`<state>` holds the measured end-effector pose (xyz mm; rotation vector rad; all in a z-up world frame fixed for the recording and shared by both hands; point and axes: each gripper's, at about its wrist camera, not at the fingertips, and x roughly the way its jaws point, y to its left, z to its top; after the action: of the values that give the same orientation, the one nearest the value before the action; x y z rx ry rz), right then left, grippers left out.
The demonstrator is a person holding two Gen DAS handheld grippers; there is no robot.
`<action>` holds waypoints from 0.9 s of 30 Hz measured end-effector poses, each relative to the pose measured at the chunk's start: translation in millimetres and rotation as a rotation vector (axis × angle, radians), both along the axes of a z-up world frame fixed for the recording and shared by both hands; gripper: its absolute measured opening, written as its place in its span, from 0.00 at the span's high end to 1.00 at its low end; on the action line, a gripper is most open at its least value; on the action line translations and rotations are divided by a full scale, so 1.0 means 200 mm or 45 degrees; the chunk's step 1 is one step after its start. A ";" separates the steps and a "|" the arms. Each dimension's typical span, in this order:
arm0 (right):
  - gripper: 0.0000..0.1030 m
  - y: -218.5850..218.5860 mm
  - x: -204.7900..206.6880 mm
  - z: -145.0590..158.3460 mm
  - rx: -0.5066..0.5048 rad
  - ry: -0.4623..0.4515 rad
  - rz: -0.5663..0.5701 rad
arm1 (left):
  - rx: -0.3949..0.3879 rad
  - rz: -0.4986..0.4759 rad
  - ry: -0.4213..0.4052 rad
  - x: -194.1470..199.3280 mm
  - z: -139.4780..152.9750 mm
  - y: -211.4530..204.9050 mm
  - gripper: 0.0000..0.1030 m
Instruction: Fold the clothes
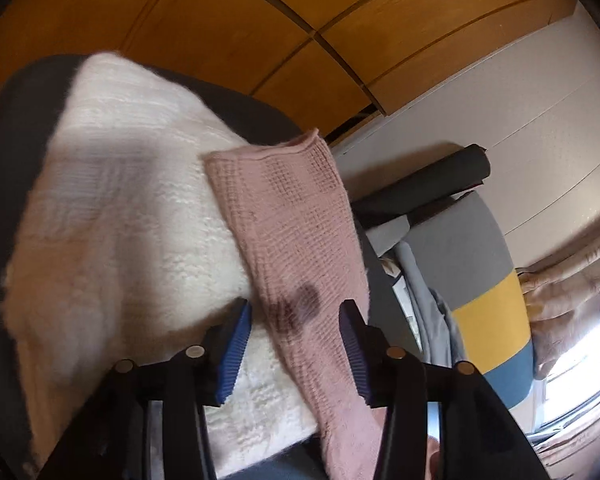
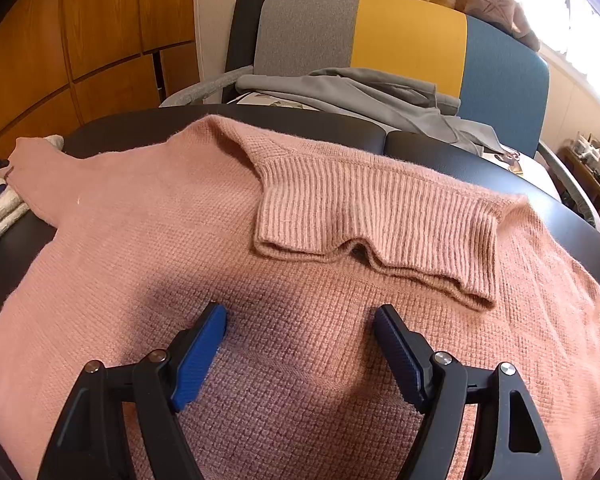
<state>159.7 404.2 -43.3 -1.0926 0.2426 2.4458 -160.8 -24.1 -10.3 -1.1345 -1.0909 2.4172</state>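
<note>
1. A pink knit sweater (image 2: 300, 264) lies spread flat over a dark padded table (image 2: 452, 152), its ribbed collar (image 2: 376, 224) folded down at about 1 o'clock from the right gripper.
2. The right gripper (image 2: 300, 322) hangs just above the sweater's body; its blue-padded jaws are spread wide with nothing pinched between them.
3. The left gripper (image 1: 296, 314) stands released too: its blue pads sit apart on either side of the sweater's sleeve (image 1: 296, 240) and do not press on it.
4. The sleeve runs from between the left jaws toward 12 o'clock, and its cuff end drapes over a white fluffy garment (image 1: 120, 216), which lies at 10 o'clock of that gripper on the same dark table.
5. Beyond the table, at 12 o'clock in the right wrist view, stands a grey, yellow and blue chair (image 2: 412, 40) with a grey garment (image 2: 356, 92) heaped on its seat.
6. Wooden cabinet doors (image 2: 80, 52) fill the 10 o'clock side.
</note>
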 end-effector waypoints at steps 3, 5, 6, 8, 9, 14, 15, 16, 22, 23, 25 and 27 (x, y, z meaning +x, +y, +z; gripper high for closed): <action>0.25 0.00 0.00 0.00 -0.003 0.002 0.000 | 0.101 0.013 -0.015 -0.05 -0.01 0.00 0.58; 0.25 -0.01 -0.01 0.00 -0.004 0.003 -0.001 | 0.141 -0.015 -0.050 -0.07 -0.02 -0.01 0.77; 0.24 -0.01 -0.01 0.00 -0.005 0.004 -0.001 | 0.145 -0.031 -0.066 -0.08 -0.03 0.00 0.94; 0.24 -0.01 -0.01 0.00 -0.006 0.004 -0.001 | 0.083 -0.070 -0.052 -0.07 -0.01 0.02 0.93; 0.24 -0.01 -0.01 -0.01 -0.007 0.005 -0.001 | 0.060 -0.081 -0.017 -0.06 0.02 0.03 0.94; 0.24 -0.01 -0.03 -0.01 -0.010 0.007 -0.001 | -0.008 -0.171 0.241 0.01 0.31 0.21 0.94; 0.23 -0.01 -0.03 -0.01 -0.011 0.008 -0.001 | 0.016 -0.212 0.285 0.04 0.37 0.25 0.94; 0.23 -0.01 -0.03 -0.01 -0.011 0.008 -0.002 | 0.049 -0.270 0.329 0.07 0.42 0.31 0.94; 0.23 -0.01 -0.02 -0.01 -0.014 0.011 0.001 | 0.083 -0.644 0.535 0.34 0.66 0.80 0.94; 0.23 -0.01 -0.02 -0.01 -0.017 0.012 0.001 | 0.071 -0.693 0.538 0.37 0.66 0.89 0.94; 0.23 -0.01 -0.02 0.00 -0.020 0.014 -0.001 | 0.047 -0.792 0.545 0.43 0.65 1.08 0.94; 0.23 -0.01 -0.02 0.00 -0.023 0.017 -0.004 | 0.012 -0.886 0.543 0.50 0.61 1.24 0.94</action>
<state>156.1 402.5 -43.5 -1.0827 0.2709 2.4538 -59.9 224.2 112.0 -0.7615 -0.4621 1.9497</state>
